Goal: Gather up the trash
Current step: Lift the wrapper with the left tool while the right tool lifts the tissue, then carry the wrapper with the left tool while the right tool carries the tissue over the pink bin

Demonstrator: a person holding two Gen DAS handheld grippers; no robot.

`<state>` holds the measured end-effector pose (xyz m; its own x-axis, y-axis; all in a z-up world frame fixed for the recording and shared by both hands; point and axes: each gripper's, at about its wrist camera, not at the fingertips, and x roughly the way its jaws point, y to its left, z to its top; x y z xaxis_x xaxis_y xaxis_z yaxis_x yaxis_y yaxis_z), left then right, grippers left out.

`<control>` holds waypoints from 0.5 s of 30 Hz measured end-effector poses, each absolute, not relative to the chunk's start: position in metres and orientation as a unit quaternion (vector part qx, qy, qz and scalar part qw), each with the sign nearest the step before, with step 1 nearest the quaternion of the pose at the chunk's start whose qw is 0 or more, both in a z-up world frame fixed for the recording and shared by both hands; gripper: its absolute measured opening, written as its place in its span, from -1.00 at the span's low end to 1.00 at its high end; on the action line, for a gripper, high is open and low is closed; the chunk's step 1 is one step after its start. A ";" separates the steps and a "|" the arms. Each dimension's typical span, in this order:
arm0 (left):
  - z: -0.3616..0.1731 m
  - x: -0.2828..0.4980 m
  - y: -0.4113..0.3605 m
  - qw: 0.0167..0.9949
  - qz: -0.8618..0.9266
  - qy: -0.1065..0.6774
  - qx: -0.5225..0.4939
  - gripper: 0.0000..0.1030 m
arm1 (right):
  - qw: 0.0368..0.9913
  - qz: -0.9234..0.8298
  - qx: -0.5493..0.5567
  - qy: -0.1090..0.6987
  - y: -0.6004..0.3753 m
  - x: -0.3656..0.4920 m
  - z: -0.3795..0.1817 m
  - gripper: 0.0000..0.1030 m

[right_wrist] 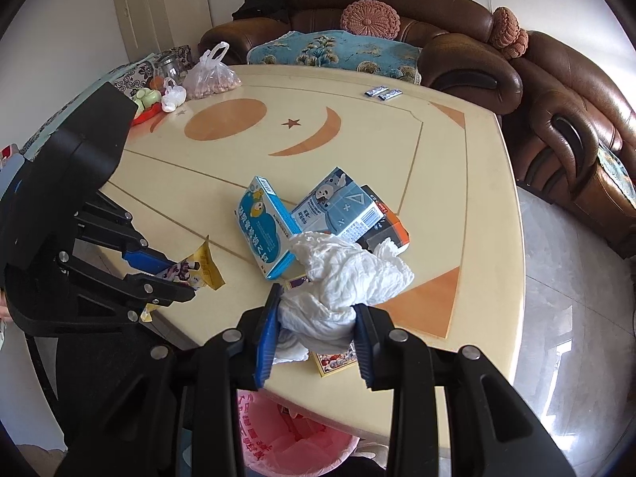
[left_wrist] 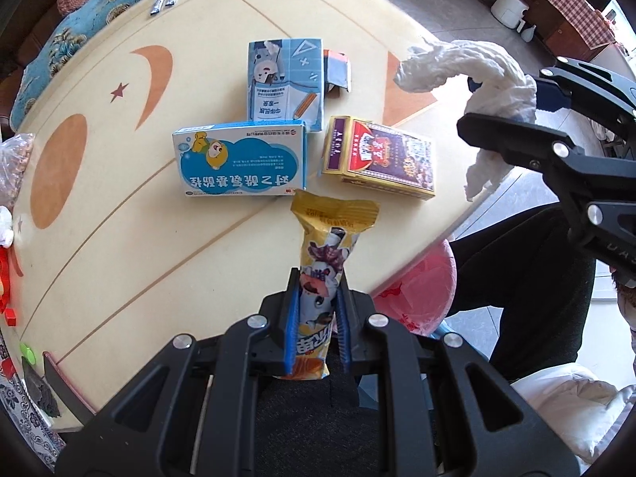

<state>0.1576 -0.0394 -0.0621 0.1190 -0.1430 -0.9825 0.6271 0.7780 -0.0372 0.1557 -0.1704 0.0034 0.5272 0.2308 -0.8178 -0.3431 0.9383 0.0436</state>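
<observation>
My left gripper (left_wrist: 317, 290) is shut on a yellow snack wrapper (left_wrist: 330, 246), held above the table's near edge; it also shows in the right wrist view (right_wrist: 190, 268). My right gripper (right_wrist: 316, 310) is shut on a crumpled white tissue (right_wrist: 342, 274), held above the table edge; the tissue also shows in the left wrist view (left_wrist: 477, 71). On the cream table (left_wrist: 119, 198) lie a blue medicine box (left_wrist: 240, 163), a light-blue carton (left_wrist: 284, 81), a red-and-gold card box (left_wrist: 379, 159) and a dark small box (left_wrist: 338, 71). A bin with a pink bag (right_wrist: 294, 437) stands below the edge.
Two small silver sachets (right_wrist: 383, 92) lie at the table's far side. A bag of nuts (right_wrist: 210, 75), a jar and red and green items crowd the far left corner. A brown sofa (right_wrist: 556, 119) with cushions surrounds the table. My legs show under the edge.
</observation>
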 end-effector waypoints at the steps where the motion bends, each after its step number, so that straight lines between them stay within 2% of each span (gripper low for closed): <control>1: -0.058 0.153 -0.040 0.723 -0.268 0.604 0.200 -0.67 | 0.873 0.164 -0.062 0.455 -0.171 0.151 0.007 -0.36; 15: -0.038 0.101 -0.043 0.738 -0.274 0.582 0.203 -0.67 | 0.879 0.171 -0.071 0.439 -0.169 0.087 0.024 -0.36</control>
